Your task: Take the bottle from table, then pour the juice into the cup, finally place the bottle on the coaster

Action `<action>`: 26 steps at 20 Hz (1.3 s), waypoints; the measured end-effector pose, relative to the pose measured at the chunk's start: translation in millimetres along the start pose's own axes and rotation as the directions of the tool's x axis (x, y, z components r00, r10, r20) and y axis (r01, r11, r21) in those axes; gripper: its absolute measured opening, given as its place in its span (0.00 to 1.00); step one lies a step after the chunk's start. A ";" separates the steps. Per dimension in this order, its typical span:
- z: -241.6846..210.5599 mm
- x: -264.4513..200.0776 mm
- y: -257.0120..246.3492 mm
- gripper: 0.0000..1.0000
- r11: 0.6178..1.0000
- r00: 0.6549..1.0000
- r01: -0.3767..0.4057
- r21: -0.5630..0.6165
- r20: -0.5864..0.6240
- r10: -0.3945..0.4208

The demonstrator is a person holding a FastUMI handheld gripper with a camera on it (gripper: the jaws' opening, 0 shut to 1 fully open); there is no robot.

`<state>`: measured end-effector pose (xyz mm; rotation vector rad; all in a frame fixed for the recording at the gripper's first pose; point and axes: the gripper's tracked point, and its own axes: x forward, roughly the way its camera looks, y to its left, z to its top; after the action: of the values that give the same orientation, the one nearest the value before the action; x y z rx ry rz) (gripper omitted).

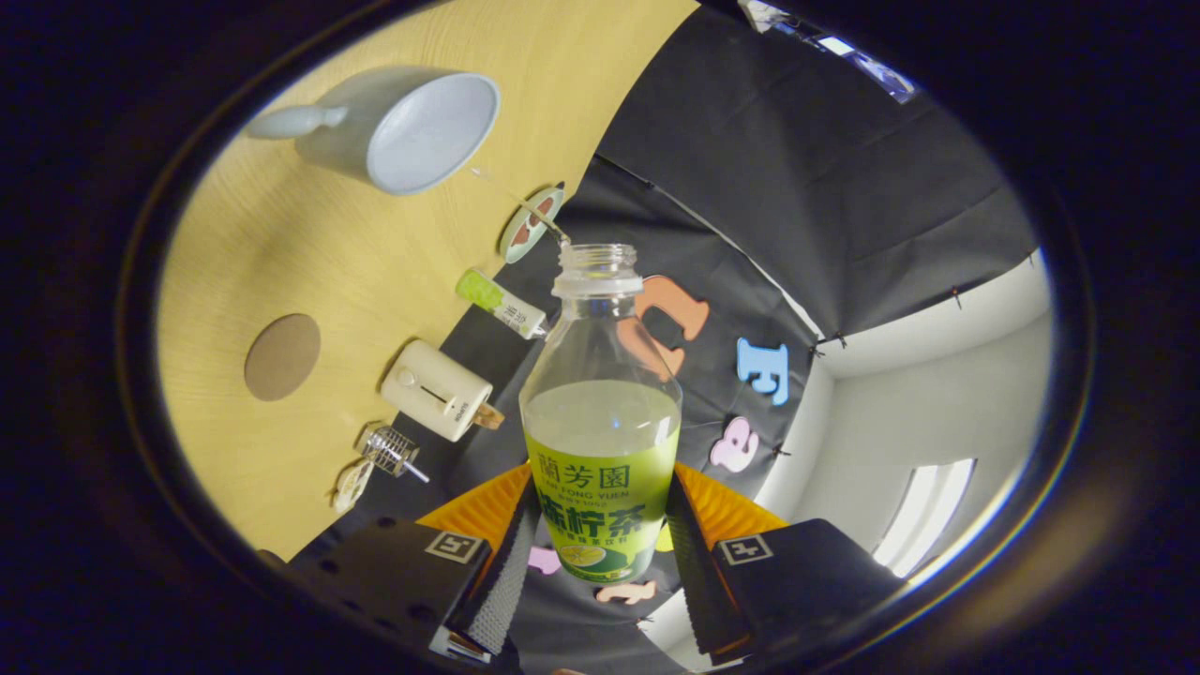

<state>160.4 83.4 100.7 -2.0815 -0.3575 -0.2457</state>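
Observation:
My gripper (600, 534) is shut on a clear bottle (600, 422) with a green label, both fingers pressing its labelled lower part. The bottle is uncapped and holds pale juice up to about the label's top. The whole view is rolled over, so the bottle is tilted with its mouth toward the pale blue cup (412, 127) on the wooden table (281, 234). A thin stream (520, 199) runs from the bottle's mouth toward the cup's rim. A round brown coaster (282, 356) lies flat on the table, apart from the cup.
Along the table's edge by the cloth wall lie a small round dish (531, 223), a green-and-white tube (502, 303), a cream box-shaped device (437, 389) and a small wire whisk-like tool (386, 452). A white room wall and a window (923, 516) lie beyond the cloth.

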 end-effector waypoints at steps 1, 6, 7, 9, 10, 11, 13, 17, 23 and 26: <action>-0.6 -0.2 -0.3 0.77 1.000 1.000 -0.001 0.000 0.001 0.001; 0.6 -0.1 -2.2 0.77 1.000 1.000 0.004 0.005 0.005 -0.004; 1.1 -0.6 -2.2 0.77 1.000 1.000 0.006 0.008 0.006 -0.006; 2.3 -0.3 -3.1 0.77 1.000 1.000 0.009 0.019 0.008 -0.009; 2.6 0.0 -3.3 0.77 1.000 1.000 0.009 0.027 0.007 -0.009; 3.7 -0.5 -1.8 0.77 0.999 1.000 0.006 0.038 0.008 -0.006; 3.0 -1.7 0.0 0.77 0.997 1.000 -0.002 0.074 0.003 0.002; 0.7 -5.8 20.6 0.77 0.967 0.995 -0.090 0.238 -0.022 0.098; -10.6 -9.8 23.9 0.77 0.842 0.984 -0.117 0.527 -0.054 0.170; -19.7 -10.2 20.1 0.77 0.725 0.981 -0.102 0.681 -0.053 0.189</action>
<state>157.3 55.2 91.3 -1.3457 -0.1660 -0.1146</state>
